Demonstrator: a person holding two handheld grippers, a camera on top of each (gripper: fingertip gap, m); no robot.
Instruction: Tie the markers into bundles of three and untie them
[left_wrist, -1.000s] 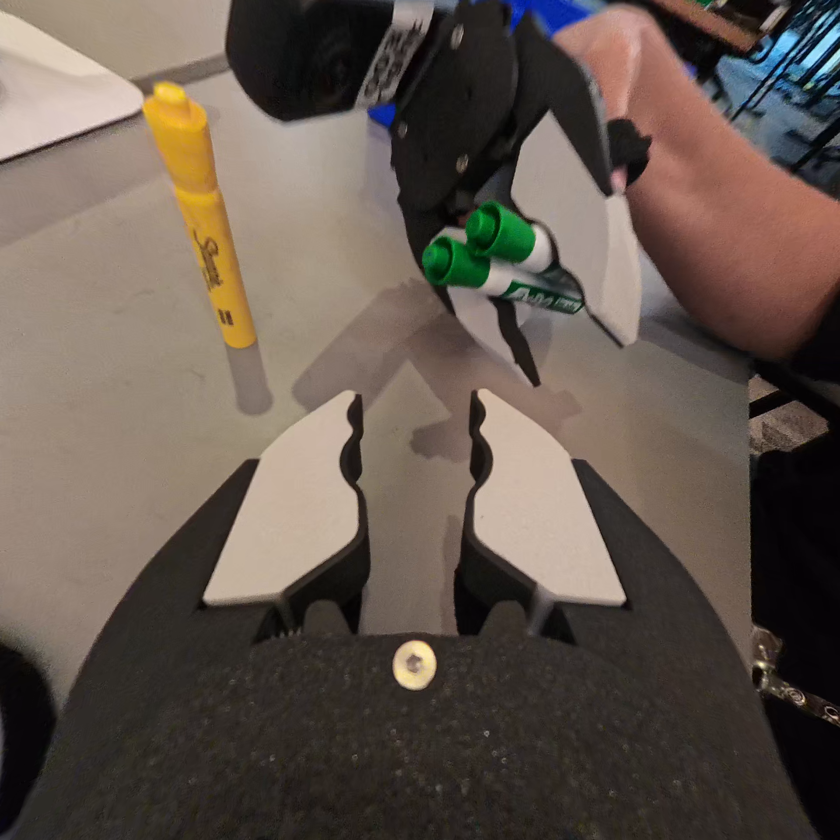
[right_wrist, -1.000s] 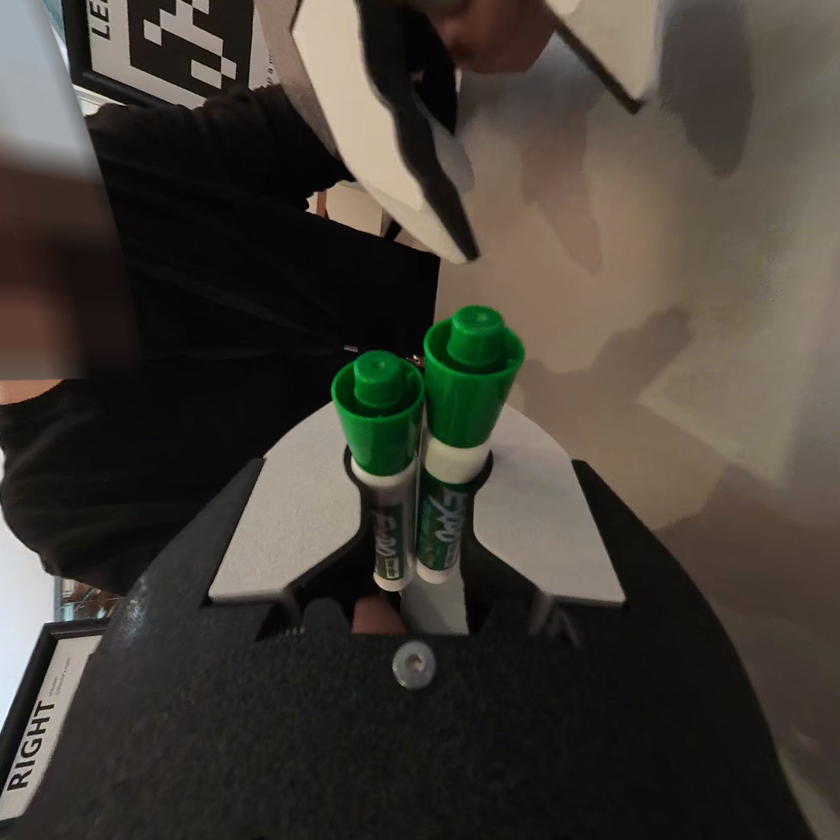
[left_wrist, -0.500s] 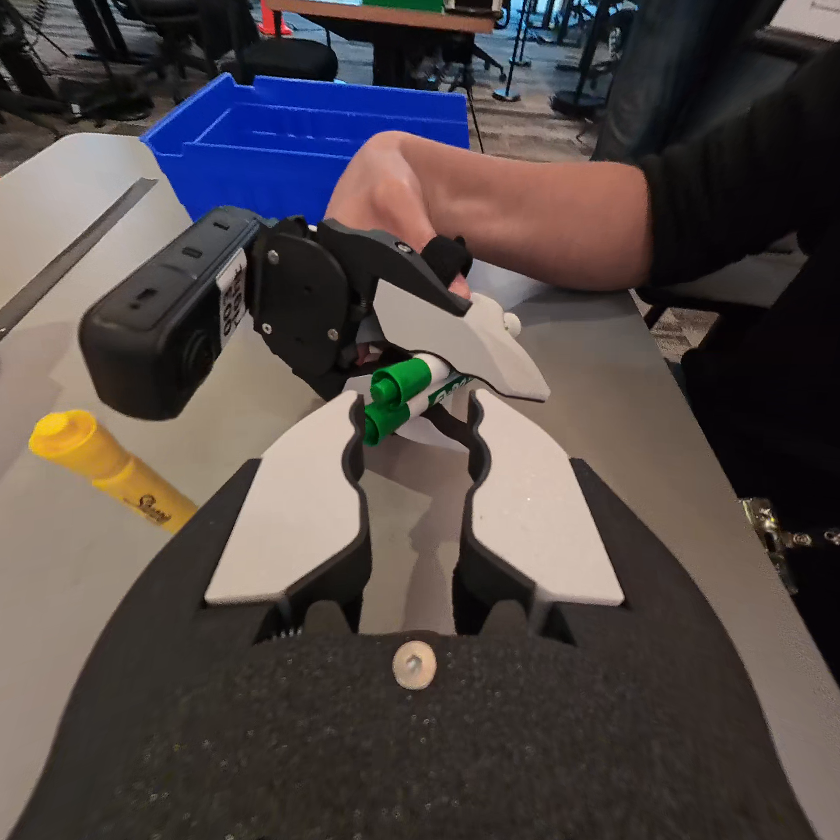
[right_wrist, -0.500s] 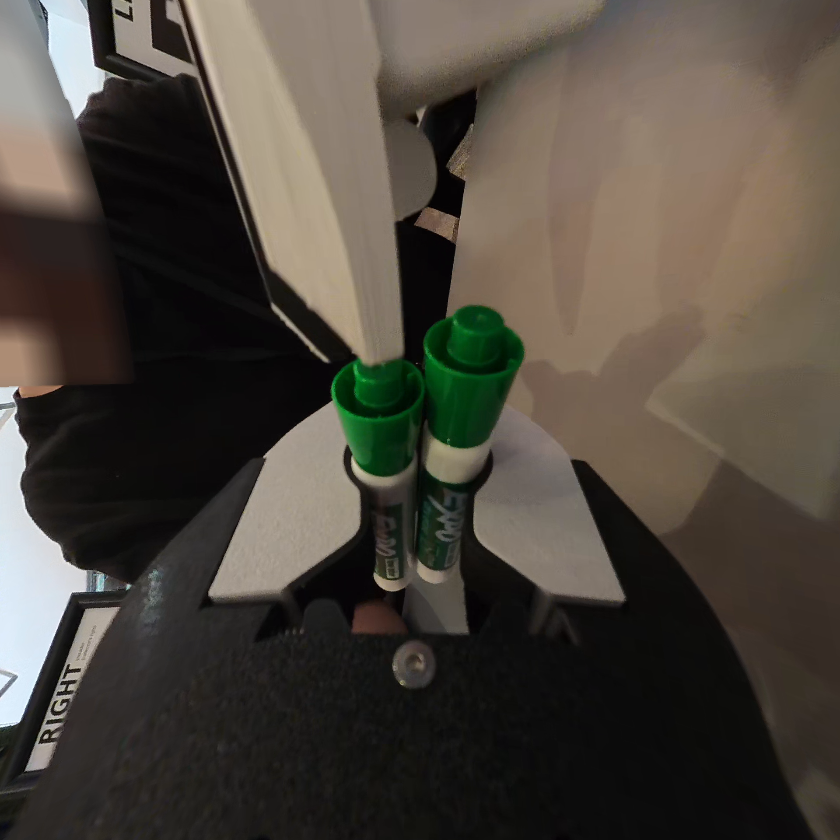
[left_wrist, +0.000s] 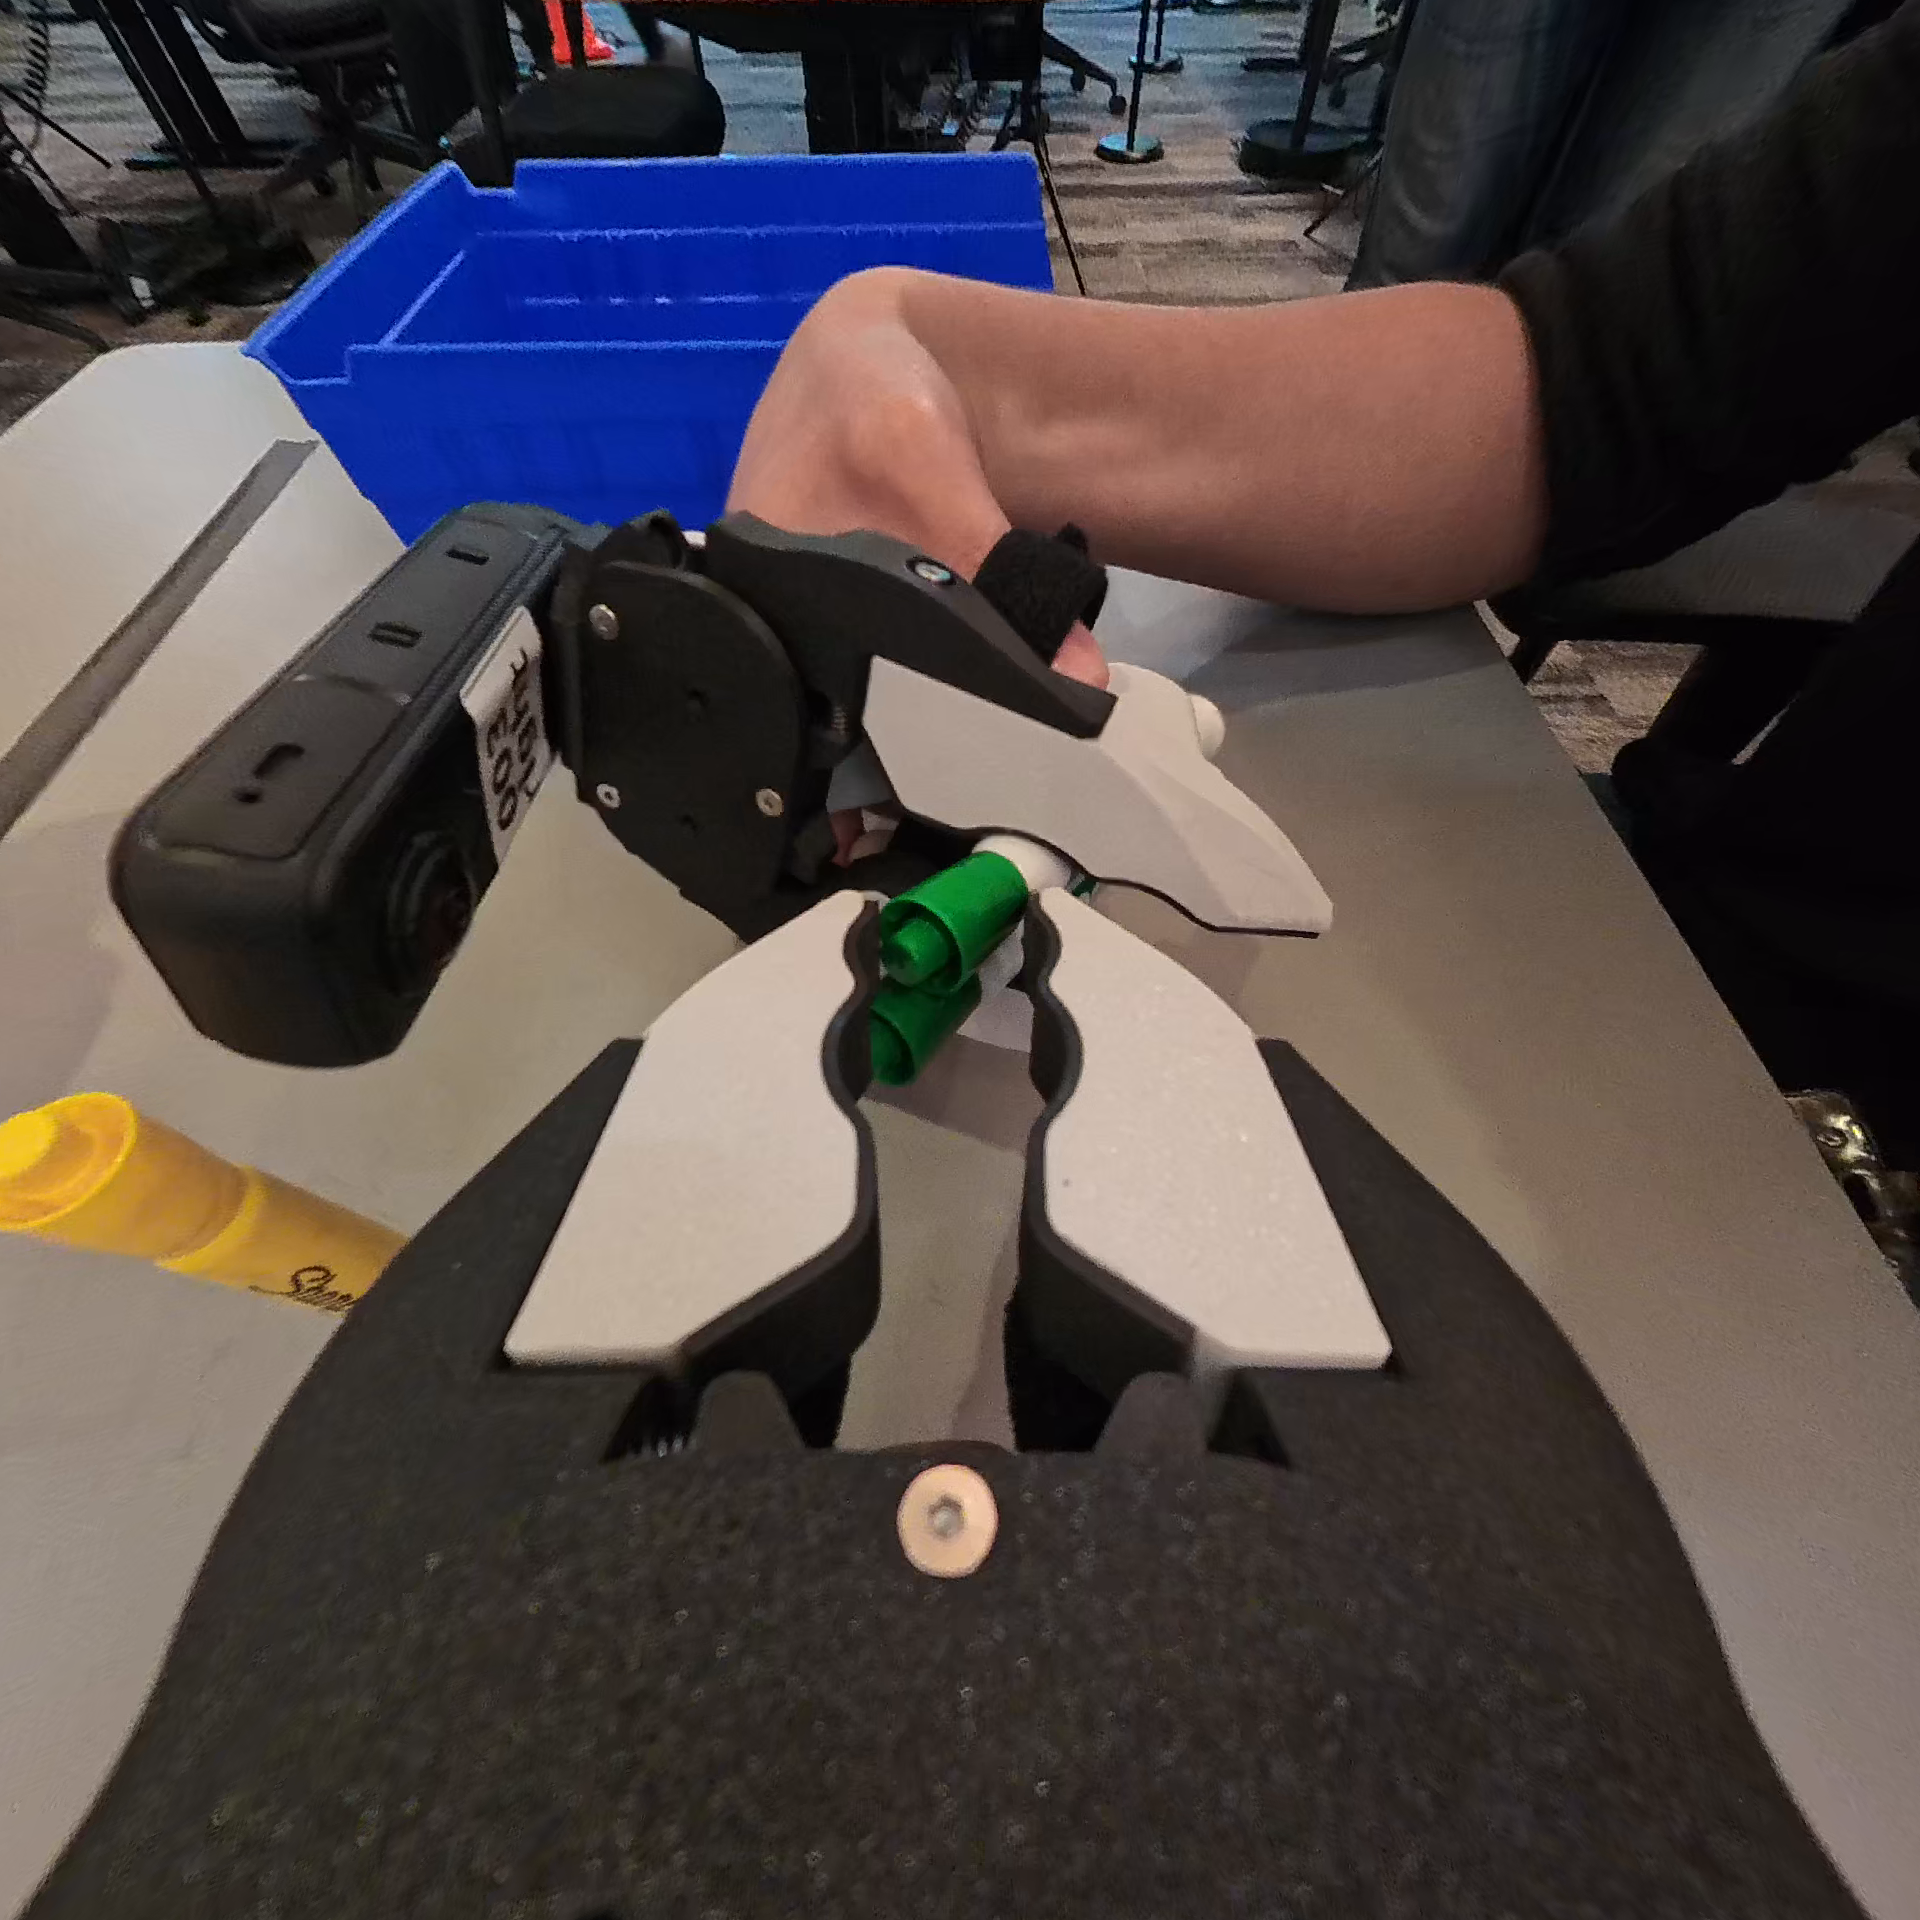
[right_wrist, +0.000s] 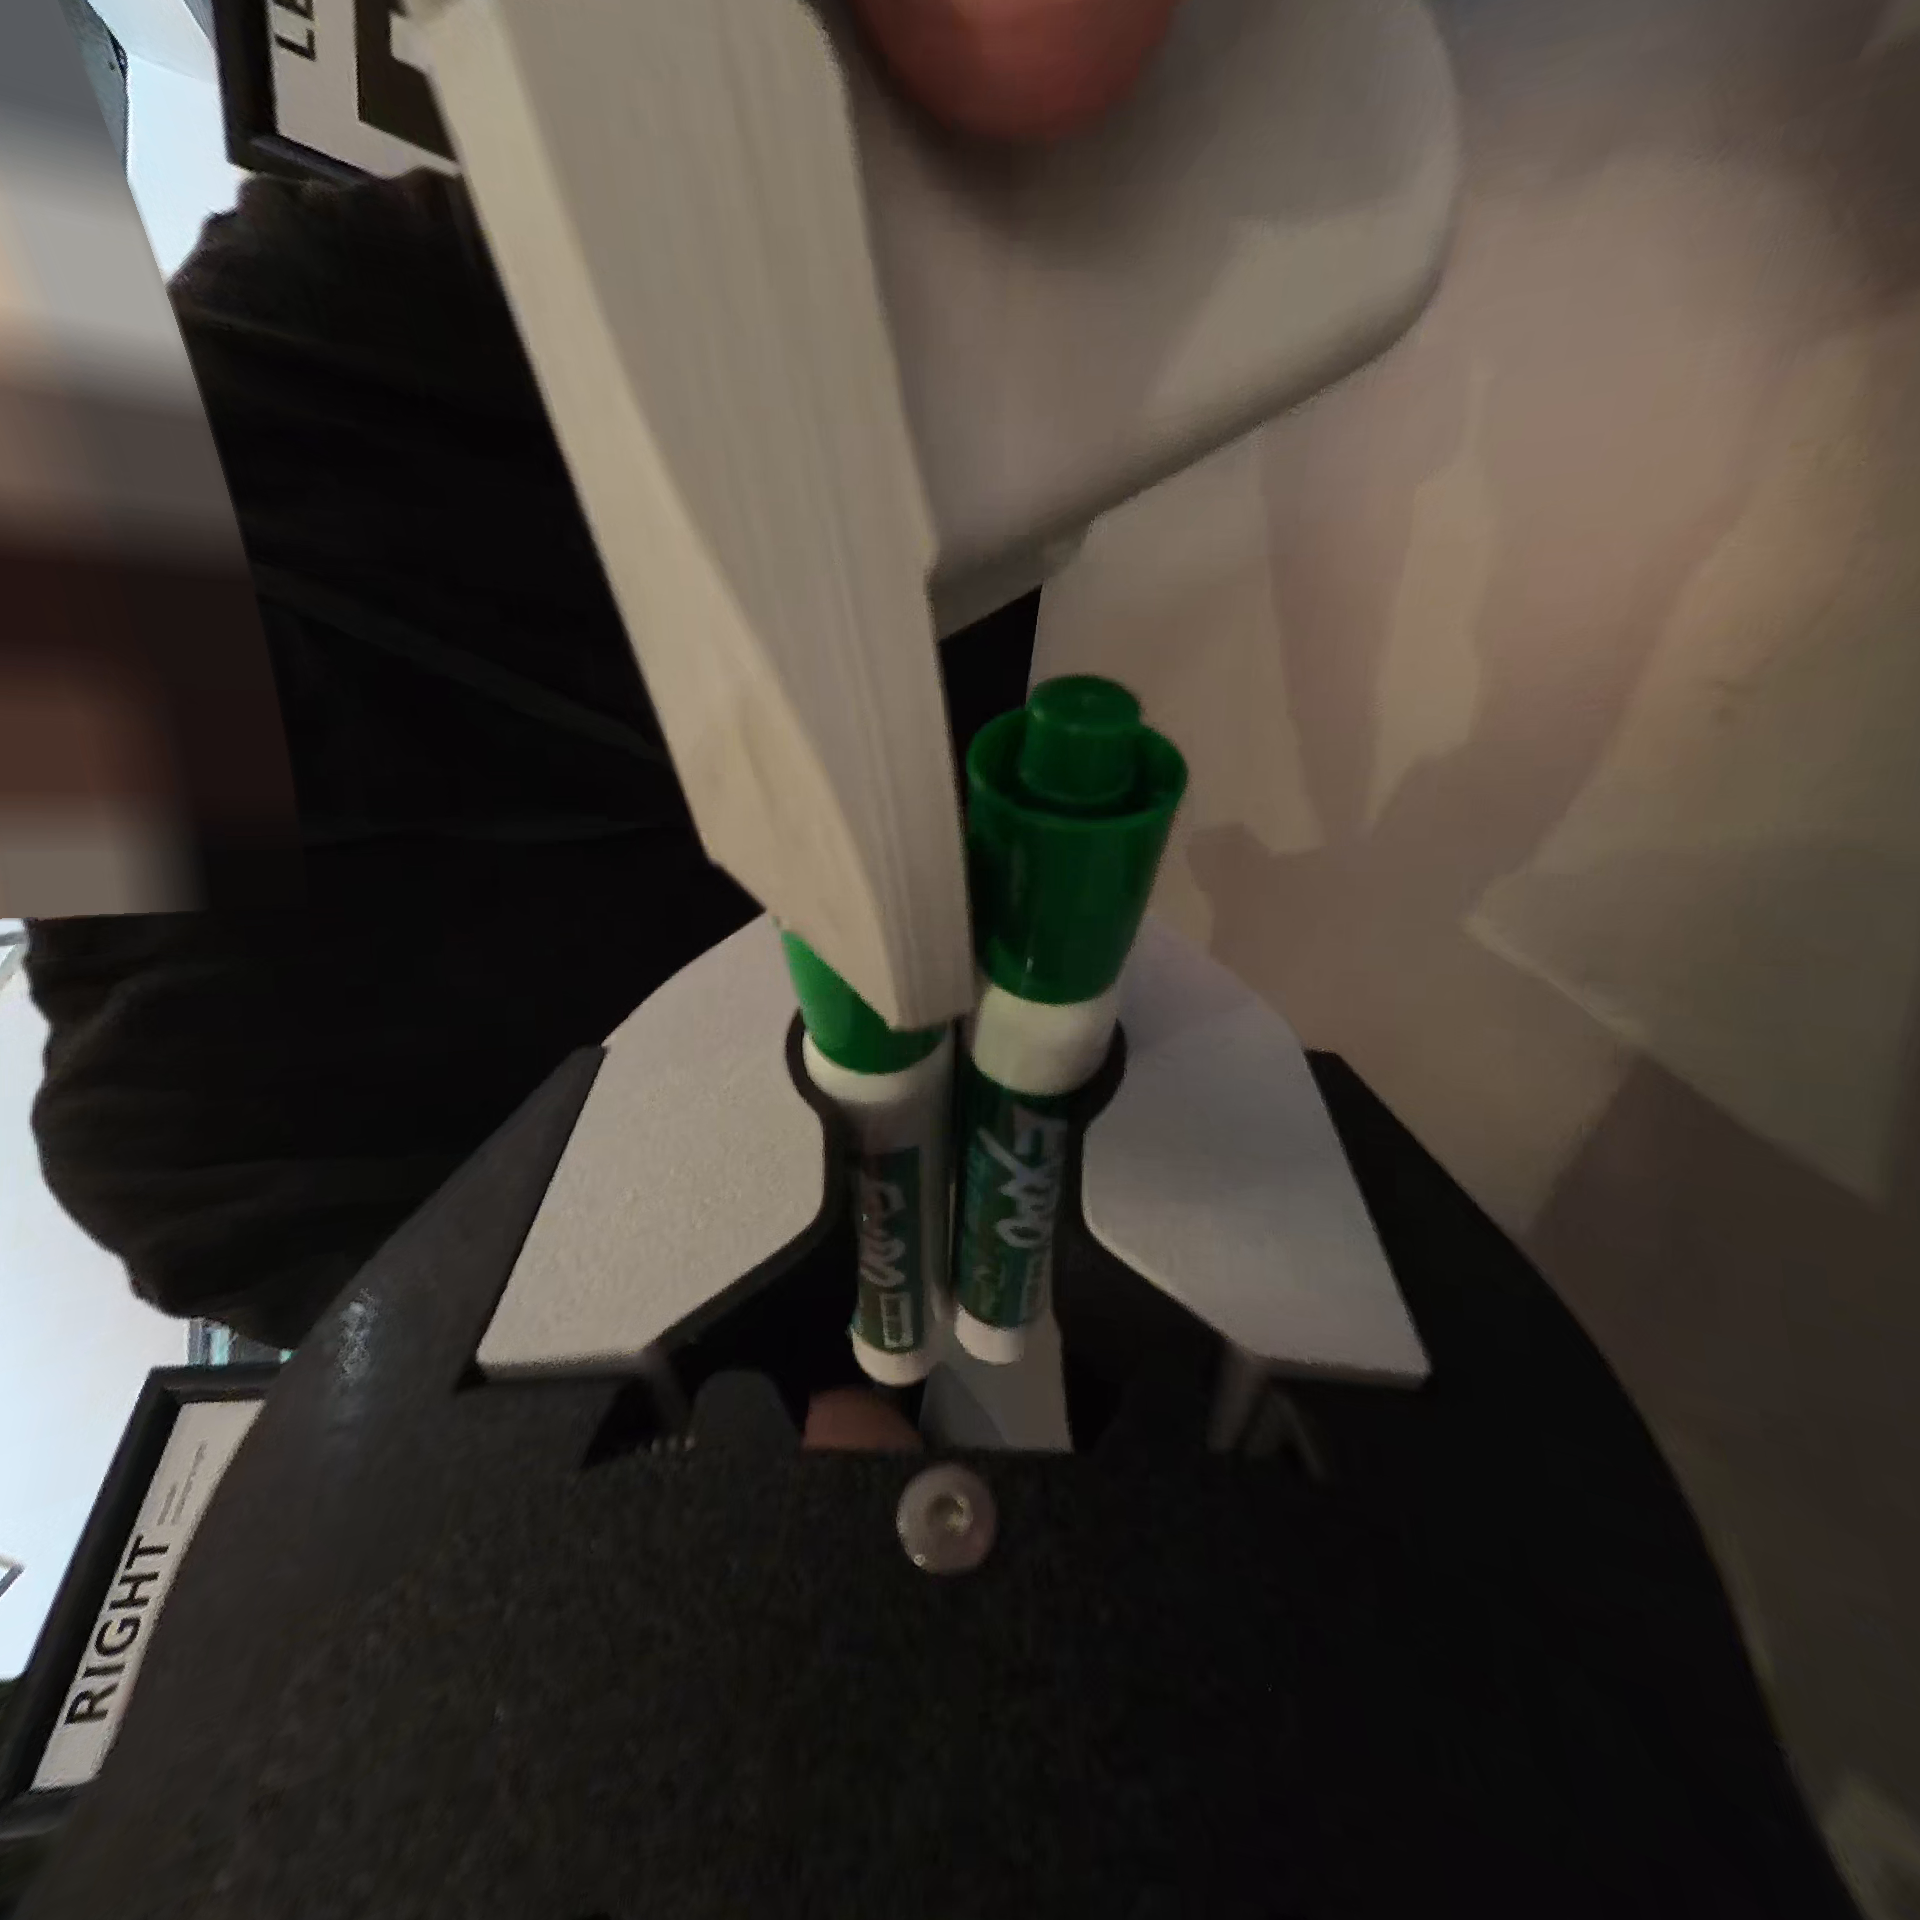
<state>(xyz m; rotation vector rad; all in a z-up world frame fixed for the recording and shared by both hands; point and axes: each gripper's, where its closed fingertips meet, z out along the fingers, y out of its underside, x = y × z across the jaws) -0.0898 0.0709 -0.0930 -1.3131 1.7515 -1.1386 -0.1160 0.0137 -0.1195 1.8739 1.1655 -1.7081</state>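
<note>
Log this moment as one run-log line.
right gripper: shut on two green-capped markers | left gripper: open, fingers around the caps | yellow highlighter: lying on grey table

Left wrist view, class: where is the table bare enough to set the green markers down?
Bare grey table lies right of the left gripper. Crowded: the middle, with right gripper and green markers; yellow marker left; blue bin behind.

2 green markers (right_wrist: 1049, 935), 1 yellow marker (left_wrist: 156, 1195), 1 blue bin (left_wrist: 644, 343).

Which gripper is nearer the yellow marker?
Left. The left gripper sits just beside the yellow marker; the right gripper lies beyond, clamping the green markers.
</note>
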